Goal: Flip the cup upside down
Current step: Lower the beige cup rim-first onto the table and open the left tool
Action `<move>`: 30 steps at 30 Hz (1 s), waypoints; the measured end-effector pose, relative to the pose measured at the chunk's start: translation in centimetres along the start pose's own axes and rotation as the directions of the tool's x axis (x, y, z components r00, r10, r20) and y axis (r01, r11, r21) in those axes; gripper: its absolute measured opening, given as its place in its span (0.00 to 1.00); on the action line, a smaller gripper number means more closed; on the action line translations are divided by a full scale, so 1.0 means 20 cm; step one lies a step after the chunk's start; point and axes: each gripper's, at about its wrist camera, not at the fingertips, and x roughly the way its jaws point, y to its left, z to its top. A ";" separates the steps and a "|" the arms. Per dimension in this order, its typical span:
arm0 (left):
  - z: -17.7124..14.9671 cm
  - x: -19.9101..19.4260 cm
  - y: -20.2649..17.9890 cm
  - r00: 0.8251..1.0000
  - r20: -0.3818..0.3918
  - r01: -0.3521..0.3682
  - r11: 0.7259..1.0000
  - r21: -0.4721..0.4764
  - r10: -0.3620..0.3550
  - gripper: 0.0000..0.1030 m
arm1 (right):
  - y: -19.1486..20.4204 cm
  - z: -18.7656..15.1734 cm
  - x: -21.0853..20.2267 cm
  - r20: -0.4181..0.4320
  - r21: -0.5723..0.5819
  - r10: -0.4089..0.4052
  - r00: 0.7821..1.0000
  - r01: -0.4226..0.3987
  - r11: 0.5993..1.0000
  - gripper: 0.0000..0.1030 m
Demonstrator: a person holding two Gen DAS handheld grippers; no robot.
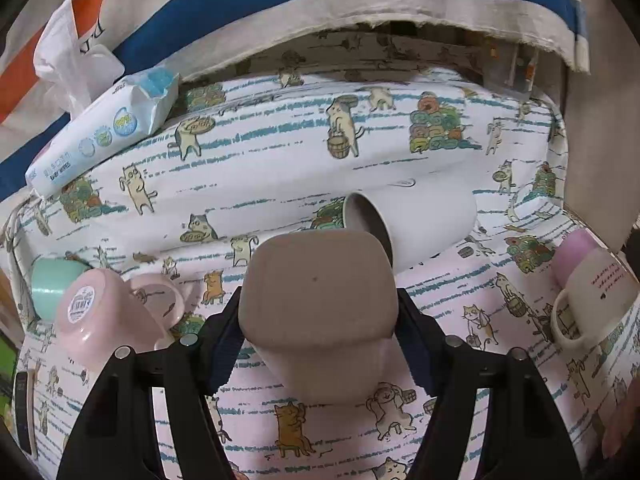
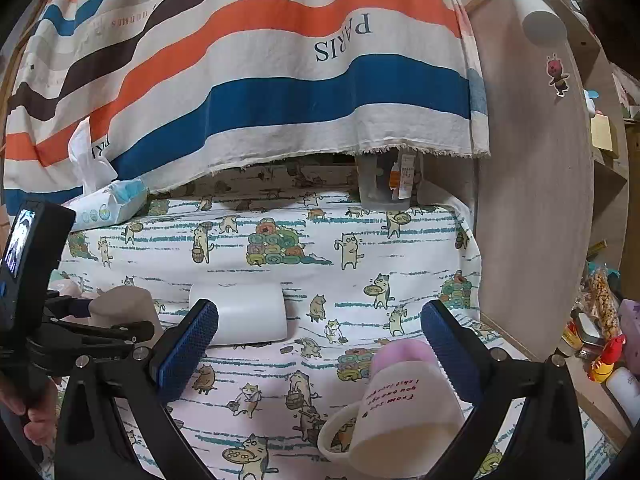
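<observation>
Cotton cloth printed with cartoon cats covers the whole surface where the things sit; whether a bed or a counter lies under it cannot be told. Behind it hangs a striped fabric in cream, orange, blue and brown, with the word PARIS showing upside down. A wooden panel stands at the right edge of the cloth. A pack of baby wipes lies at the back left, with a tissue sticking up from it. Near the middle, a white cup lies on its side, its mouth facing the left wrist camera. The left hand-held gripper is closed on a taupe cup, its blue pads pressing the cup's two sides; the cup's flat base faces the camera and it seems held above the cloth, just in front of the white cup. To the left lie a pink cup with a label on its base and a handle, and a mint green cup behind it. To the right, a cream mug with red writing lies tilted, touching a lilac cup. The right hand-held gripper is wide open and holds nothing, its blue pads either side of the cream mug and white cup.
</observation>
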 end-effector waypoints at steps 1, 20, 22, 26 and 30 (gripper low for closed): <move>-0.01 -0.02 0.00 1.000 0.023 -0.002 1.000 0.010 0.002 0.66 | 0.00 0.00 0.00 -0.001 -0.002 -0.001 1.000 0.001 1.000 0.99; 0.00 -0.49 0.19 0.928 0.372 0.045 0.999 -0.026 -0.032 0.93 | 0.06 -0.02 0.00 -0.009 -0.045 0.035 0.999 -0.036 0.998 0.99; -0.02 -0.52 0.21 0.922 0.385 0.045 0.998 -0.032 -0.029 1.00 | 0.07 -0.03 -0.01 -0.005 -0.056 0.042 0.999 -0.043 0.998 0.99; -0.11 -0.58 0.26 0.915 0.404 0.020 0.999 -0.028 -0.007 1.00 | 0.07 -0.03 -0.05 0.012 -0.043 0.074 0.997 -0.074 0.996 0.99; -0.19 -0.65 0.34 0.904 0.428 0.018 0.999 -0.051 0.005 1.00 | 0.12 -0.03 -0.09 0.047 -0.059 0.089 0.995 -0.086 0.995 0.99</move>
